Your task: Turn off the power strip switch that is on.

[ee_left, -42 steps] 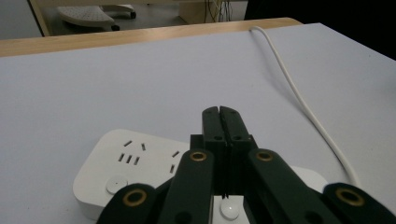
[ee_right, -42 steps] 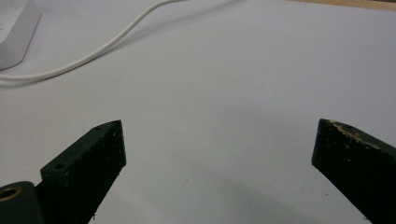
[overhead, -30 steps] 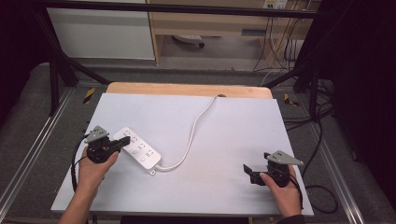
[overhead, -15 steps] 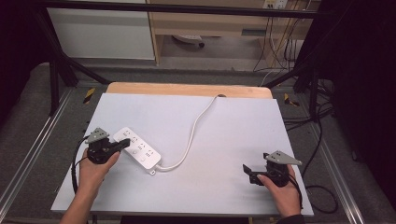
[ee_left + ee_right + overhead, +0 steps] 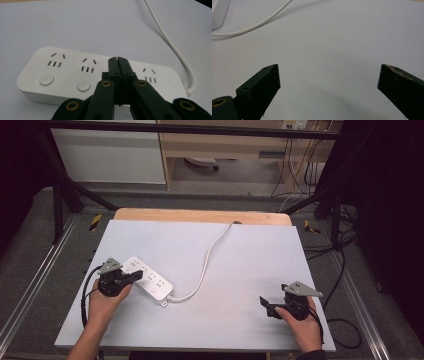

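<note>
We have a wide white table [image 5: 250,270] in front of us, and on its left part, lying at a slant, sits the white power strip [image 5: 147,281], its cord [image 5: 210,255] curling away toward the far edge. Our left gripper [image 5: 131,278] is right over the near end of that strip, jaws pressed tight together with nothing between them, tip hanging above the strip's top face near the third outlet. We read this as a button press in the making: closed jaws make a blunt poker, and the strip carries a round switch beside each outlet. The next move, we judge, calls for a small shift to line the tip over a switch, then a straight push down without skidding the strip across the table. Our right gripper [image 5: 266,304] rests well apart on the near right of the table, jaws spread wide on nothing. The high view gives us the layout but no detail; the left gripper view gives us the strip [image 5: 75,75] close up, with its outlet slots and two round buttons [image 5: 46,79] clear to see, while the right gripper view shows bare table [image 5: 337,50] and a stretch of cord [image 5: 257,25].
</note>
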`<state>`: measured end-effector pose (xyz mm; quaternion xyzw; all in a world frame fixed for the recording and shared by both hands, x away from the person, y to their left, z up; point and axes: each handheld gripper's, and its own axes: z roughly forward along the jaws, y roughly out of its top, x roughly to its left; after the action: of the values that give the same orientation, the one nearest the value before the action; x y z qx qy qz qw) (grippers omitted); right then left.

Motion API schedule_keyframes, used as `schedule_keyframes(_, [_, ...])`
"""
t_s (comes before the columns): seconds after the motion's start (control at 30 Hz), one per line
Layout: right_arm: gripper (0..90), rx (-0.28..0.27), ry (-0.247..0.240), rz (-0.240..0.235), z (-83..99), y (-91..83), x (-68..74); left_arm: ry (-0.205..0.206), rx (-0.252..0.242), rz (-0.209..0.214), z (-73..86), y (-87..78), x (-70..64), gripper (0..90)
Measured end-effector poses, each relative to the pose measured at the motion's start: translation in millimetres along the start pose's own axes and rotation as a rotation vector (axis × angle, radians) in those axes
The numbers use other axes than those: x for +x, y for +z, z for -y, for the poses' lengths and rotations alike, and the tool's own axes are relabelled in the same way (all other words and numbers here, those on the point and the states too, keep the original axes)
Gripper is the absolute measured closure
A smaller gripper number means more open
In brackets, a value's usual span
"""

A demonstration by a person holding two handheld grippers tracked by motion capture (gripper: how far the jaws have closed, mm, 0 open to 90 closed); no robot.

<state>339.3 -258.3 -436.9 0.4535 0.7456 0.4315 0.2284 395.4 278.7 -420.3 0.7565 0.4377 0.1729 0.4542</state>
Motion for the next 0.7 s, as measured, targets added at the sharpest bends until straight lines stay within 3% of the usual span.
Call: schedule_keyframes(0.7, [5.5,0.001,0.005,0.004,-0.6,-0.3,1.9,0.027,0.032,0.003,2.6,7.6,-3.2,90.0])
